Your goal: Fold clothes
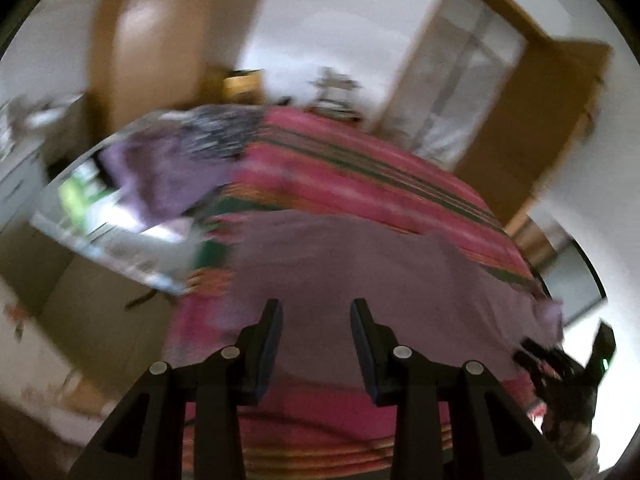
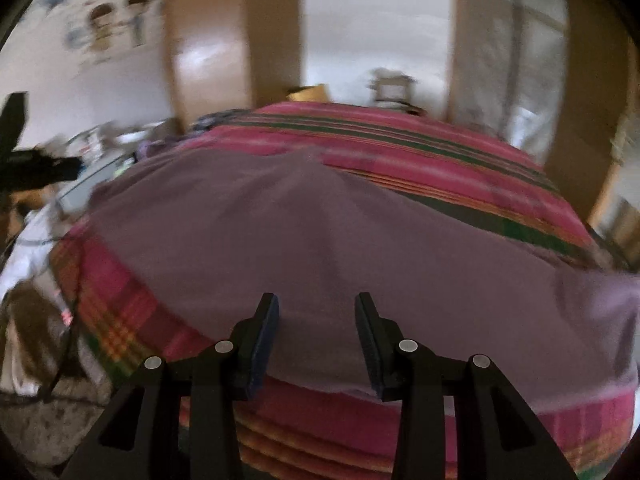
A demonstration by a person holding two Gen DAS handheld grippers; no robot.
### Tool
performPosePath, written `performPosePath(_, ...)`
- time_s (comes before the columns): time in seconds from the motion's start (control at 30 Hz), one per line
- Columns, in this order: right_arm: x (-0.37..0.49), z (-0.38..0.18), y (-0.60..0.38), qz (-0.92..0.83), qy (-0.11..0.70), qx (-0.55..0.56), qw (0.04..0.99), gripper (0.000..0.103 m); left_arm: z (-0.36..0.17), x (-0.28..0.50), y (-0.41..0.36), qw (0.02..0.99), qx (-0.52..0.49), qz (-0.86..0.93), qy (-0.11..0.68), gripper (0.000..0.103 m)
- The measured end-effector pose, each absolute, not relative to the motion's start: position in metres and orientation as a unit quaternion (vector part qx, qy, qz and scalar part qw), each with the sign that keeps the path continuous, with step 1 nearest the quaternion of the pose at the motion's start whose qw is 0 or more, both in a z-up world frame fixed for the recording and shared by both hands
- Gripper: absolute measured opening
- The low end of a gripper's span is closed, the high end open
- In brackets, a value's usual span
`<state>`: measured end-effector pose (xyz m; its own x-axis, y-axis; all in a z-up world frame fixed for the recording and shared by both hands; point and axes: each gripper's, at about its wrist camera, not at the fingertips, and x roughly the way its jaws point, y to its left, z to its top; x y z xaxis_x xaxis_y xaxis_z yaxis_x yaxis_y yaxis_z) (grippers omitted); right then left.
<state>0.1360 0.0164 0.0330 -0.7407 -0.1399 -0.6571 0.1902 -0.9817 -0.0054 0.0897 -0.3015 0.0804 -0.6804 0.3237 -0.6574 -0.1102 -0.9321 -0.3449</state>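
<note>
Pretty blurry in both views, but readable enough. Purple garment (image 2: 312, 240) spread flat on the bed (image 2: 420, 148), lying over a pink, green and orange striped blanket (image 1: 360, 168), near edge just short of the bed's front edge, one soft ridge running up its middle in the right wrist view. Left gripper (image 1: 316, 312) hovering above the garment's near part, fingers (image 1: 272, 332) spread apart, nothing between them, not touching the cloth as far as visible. Right gripper (image 2: 316, 308) same story: fingers (image 2: 368, 328) parted, empty, above the near edge of the purple cloth. Each gripper also peeking into the other's view, the left one as a dark shape at the far left of the right wrist view, the right one dark at the lower right edge of the left wrist view, beside the garment's corner. Pile of other clothes (image 1: 180, 156), purple and dark patterned stuff, bunched at the far left corner of the bed. Wooden wardrobe (image 2: 208, 40) and white wall behind, cartoon stickers (image 2: 116, 24) on the wall at left
</note>
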Motion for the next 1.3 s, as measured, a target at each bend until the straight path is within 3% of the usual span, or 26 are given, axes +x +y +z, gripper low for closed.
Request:
performPosePath(0.23,0.138,0.02,0.036,-0.927,0.03,0.375,0.013,0.041,0.068,0.066,-0.192,0.255,-0.413,0.873,-0.056,0.035)
performPosePath(0.53,0.148,0.021,0.08,-0.928,-0.046,0.366,-0.046,0.041,0.064,0.07,-0.09,0.374,-0.414,0.829,0.038,0.035)
performPosePath(0.7,0.166,0.041,0.098,-0.941,-0.061,0.323,-0.083,0.041,0.071,0.06,-0.06,0.411,-0.413,0.811,0.047,0.035)
performPosePath(1.03,0.187,0.061,0.183,-0.92,-0.092,0.279,-0.258,0.042,0.062,0.053,-0.021,0.438,-0.43,0.788,0.058,0.035)
performPosePath(1.3,0.15,0.048,0.232,-0.911,-0.129,0.3,-0.251,0.041,0.062,0.038,0.01,0.432,-0.442,0.784,0.049,0.035)
